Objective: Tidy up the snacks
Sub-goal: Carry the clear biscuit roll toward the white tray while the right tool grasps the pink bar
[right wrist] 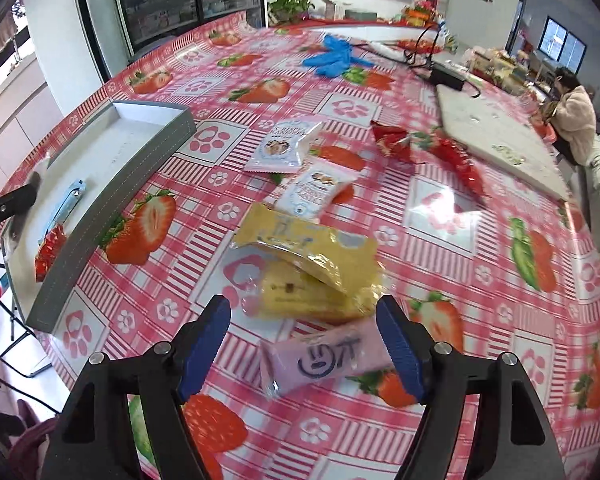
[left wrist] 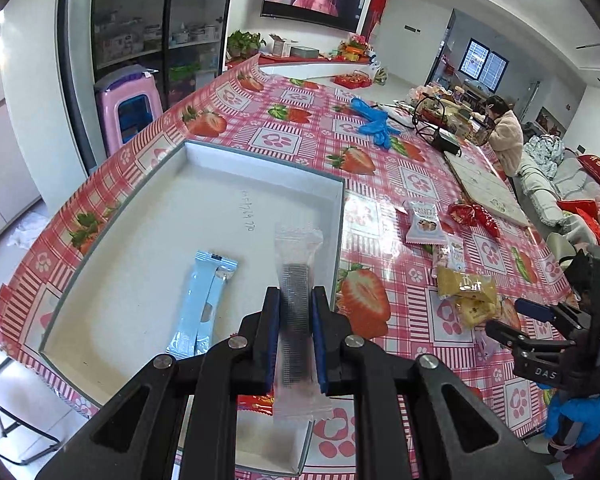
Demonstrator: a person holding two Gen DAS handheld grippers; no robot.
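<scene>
Reaching over a shallow white tray (left wrist: 260,184) on a strawberry-print tablecloth (left wrist: 380,184), the left gripper (left wrist: 296,340) pinches a clear-wrapped snack bar (left wrist: 298,252) above the tray floor, beside a pale blue packet (left wrist: 204,304) already inside. Lowering it flat before release would likely keep it tidy. To the right, the right gripper (right wrist: 304,344) stands wide apart over a pink packet (right wrist: 324,356), apparently not yet touching, with yellow packets (right wrist: 312,264) just beyond on the cloth.
</scene>
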